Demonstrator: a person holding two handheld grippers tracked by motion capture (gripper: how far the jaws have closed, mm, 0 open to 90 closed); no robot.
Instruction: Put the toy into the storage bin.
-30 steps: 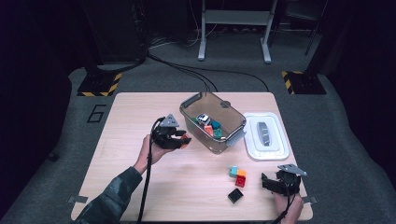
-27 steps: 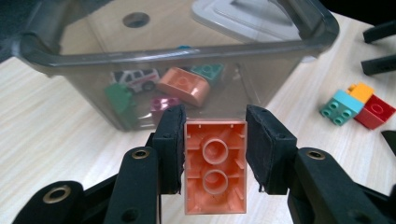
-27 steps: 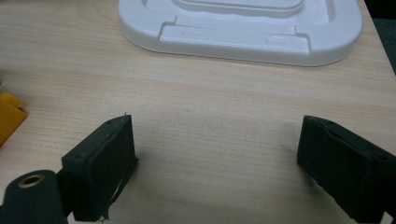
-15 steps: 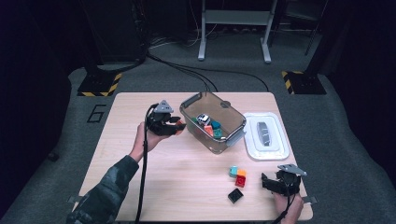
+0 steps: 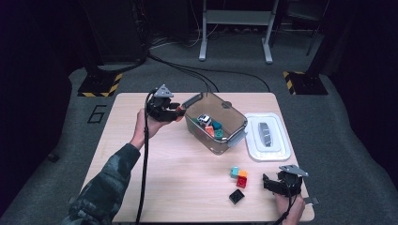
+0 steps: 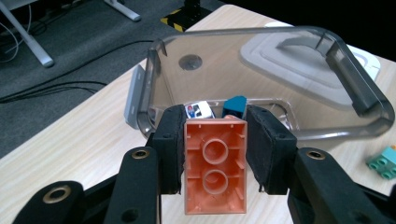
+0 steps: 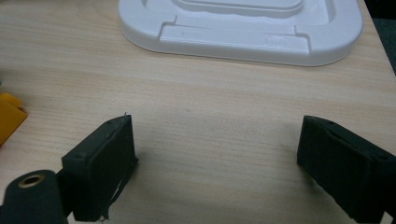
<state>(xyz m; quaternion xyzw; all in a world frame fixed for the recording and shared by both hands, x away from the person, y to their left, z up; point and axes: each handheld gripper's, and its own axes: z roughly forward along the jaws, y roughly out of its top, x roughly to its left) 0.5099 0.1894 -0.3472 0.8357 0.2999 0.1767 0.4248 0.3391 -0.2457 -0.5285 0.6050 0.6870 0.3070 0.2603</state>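
My left gripper (image 6: 215, 154) is shut on an orange brick (image 6: 215, 169), its hollow underside facing the camera. In the high view that left gripper (image 5: 174, 112) hovers at the left rim of the clear plastic bin (image 5: 237, 123). The clear plastic bin (image 6: 364, 95) holds a toy car (image 6: 198, 110), a teal piece (image 6: 235, 106) and other bricks. My right gripper (image 7: 217, 154) rests low over bare wood, jaws wide apart with nothing between them. The right gripper (image 5: 274, 183) sits near the table's front right corner.
The white lid (image 5: 266, 136) lies right of the bin. The white lid (image 7: 243, 23) is just ahead of the right gripper. On the table (image 5: 187, 187) lie a teal brick (image 5: 234, 172), an orange-on-red brick (image 5: 242, 178) and a black brick (image 5: 236, 196).
My left hand has lifted the orange brick and carried it farther back and left along the bin's left side. The right gripper has stayed still.
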